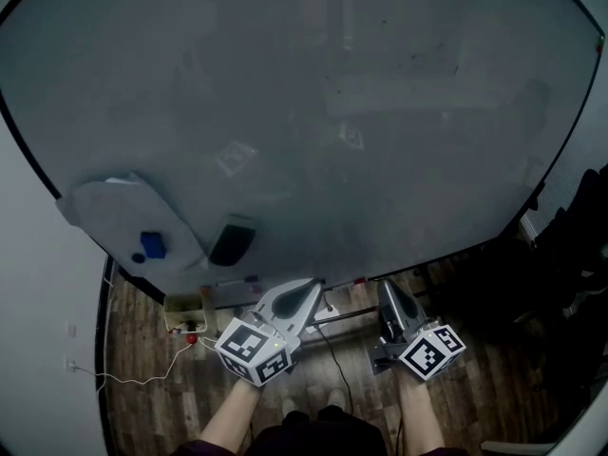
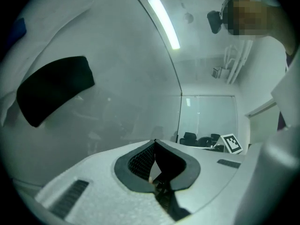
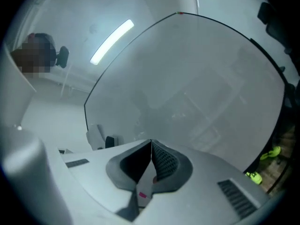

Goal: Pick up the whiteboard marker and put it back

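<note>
**A:** What containers did the head view show?

**B:** One small yellowish box (image 1: 183,310) stood on the wooden floor (image 1: 152,388) below the whiteboard (image 1: 304,112). Its contents were too small to make out. A red thing (image 1: 192,338) lay just beside it.

**A:** And the task's thing?

**B:** On the board's bottom ledge lay a pale stick with a purplish end. It looked like the whiteboard marker (image 1: 237,281), though it was too small to be sure. It sat near the tip of the left gripper (image 1: 309,291) and touched neither gripper.

**A:** Any print?

**B:** Only the black-and-white square patterns on the two cubes could be read. A sheet of paper (image 1: 123,217) with a blue magnet (image 1: 152,245) hung at the board's lower left. A black eraser (image 1: 233,240) sat near the sheet's right edge.

**A:** How were the hands held?

**B:** They were low and side by side on bare forearms, and both grippers pointed up at the board's lower edge. The left one leaned to the right, and the right gripper (image 1: 389,291) stood straighter.

**A:** What about the left gripper view?

**B:** The left gripper (image 2: 154,142) had its jaws together at the tips and was empty. The eraser (image 2: 56,88) showed at the upper left.

**A:** And the right gripper view?

**B:** The right gripper (image 3: 151,142) also had its jaws together and was empty, with the whiteboard (image 3: 197,78) beyond it.
</note>
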`<state>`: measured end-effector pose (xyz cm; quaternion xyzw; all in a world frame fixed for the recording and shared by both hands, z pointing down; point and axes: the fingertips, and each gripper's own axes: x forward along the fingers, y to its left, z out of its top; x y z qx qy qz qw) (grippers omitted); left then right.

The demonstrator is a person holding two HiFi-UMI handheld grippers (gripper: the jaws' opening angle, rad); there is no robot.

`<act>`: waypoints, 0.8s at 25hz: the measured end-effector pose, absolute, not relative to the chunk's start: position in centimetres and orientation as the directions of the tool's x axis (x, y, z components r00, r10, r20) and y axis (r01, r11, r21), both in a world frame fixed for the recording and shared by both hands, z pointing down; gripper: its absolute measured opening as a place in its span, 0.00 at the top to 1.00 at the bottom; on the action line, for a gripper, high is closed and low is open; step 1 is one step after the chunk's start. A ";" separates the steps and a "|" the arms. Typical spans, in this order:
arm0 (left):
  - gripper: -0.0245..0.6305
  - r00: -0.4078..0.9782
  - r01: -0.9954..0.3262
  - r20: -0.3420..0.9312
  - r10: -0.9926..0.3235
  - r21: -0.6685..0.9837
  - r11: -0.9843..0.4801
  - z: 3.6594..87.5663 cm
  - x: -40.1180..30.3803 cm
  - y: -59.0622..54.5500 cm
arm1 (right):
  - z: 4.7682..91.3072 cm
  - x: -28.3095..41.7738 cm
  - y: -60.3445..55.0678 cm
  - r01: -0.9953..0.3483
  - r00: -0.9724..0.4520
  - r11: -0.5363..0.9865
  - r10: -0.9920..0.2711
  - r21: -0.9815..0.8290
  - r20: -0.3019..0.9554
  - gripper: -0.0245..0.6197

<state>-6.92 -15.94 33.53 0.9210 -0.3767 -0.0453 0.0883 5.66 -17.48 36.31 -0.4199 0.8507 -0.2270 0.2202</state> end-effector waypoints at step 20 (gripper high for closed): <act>0.95 0.713 -0.683 -0.032 -0.701 0.194 -0.704 32.9 -7.5 -14.9 | 32.9 3.8 -15.2 -0.696 -0.565 0.596 -0.799 -0.400 -0.206 0.96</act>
